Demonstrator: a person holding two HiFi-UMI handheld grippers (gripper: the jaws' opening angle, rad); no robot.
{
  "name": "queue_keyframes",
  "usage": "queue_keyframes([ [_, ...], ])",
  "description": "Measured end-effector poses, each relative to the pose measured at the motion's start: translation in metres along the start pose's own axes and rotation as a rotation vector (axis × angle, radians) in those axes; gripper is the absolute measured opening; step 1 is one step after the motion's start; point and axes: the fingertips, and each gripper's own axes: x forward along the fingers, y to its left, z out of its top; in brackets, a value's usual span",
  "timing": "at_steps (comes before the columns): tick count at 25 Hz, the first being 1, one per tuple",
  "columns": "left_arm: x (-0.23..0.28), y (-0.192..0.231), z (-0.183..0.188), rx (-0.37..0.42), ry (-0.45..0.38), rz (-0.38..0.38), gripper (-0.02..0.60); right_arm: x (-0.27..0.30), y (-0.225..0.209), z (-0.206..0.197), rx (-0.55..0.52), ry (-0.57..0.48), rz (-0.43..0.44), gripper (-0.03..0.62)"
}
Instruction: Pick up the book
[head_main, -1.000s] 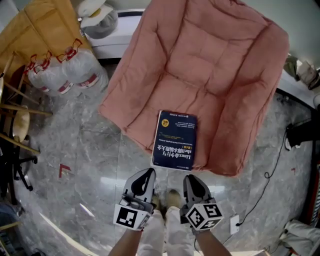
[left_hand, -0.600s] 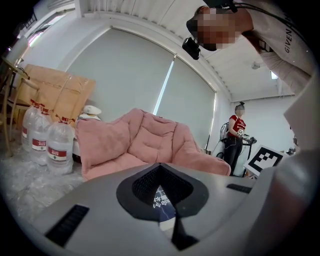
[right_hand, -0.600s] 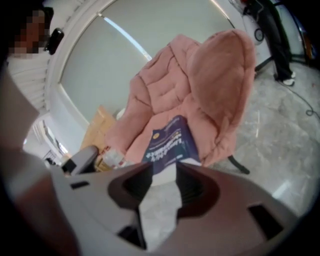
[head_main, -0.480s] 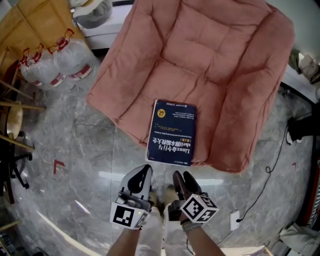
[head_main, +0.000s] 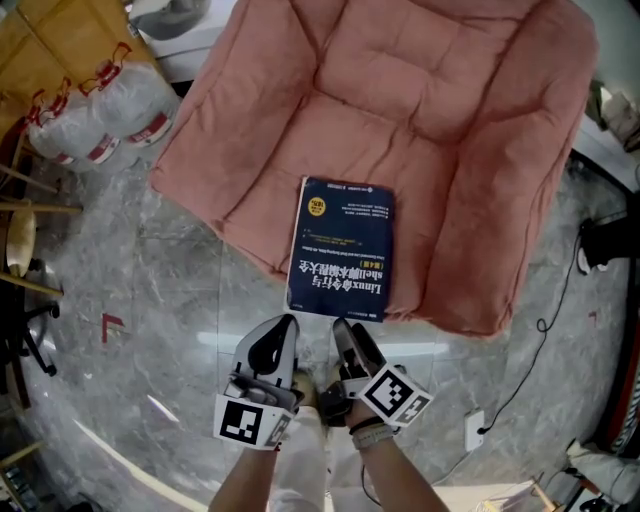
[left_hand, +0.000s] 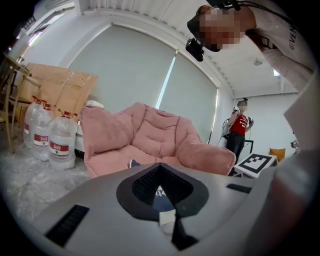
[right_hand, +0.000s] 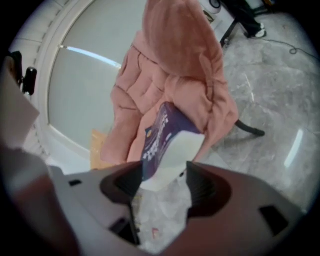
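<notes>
Right claw (head_main: 350, 340) rolled, opened empty — sees book (right_hand: 167, 147) edge-on

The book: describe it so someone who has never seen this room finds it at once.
Find the big pink armchair on the marble floor. At the front edge of its seat lies the book, flat. It is the only dark blue thing there.

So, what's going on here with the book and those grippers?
A person holds a gripper in each hand, facing a dark blue book that lies flat on a pink chair. The right gripper has just been opening its jaws; the book's near edge lines up between them, not yet gripped. The left gripper hangs beside it, jaws together and empty.
</notes>
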Motion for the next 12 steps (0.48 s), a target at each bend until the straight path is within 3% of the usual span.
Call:
queue_keyframes([
  [4,0.0,-0.002,-0.007,0.023,-0.009,-0.024,0.006,0.008,-0.007,0.003,0.124,-0.033,0.003,0.265],
  [8,-0.006,0.004,-0.016,0.008,0.01,0.0,0.006,0.013,-0.017,-0.003,0.259,-0.034,-0.025,0.272],
  [12,-0.008,0.007,-0.023,0.0,0.024,0.002,0.006,0.021,-0.02,-0.005,0.315,-0.043,-0.018,0.291],
])
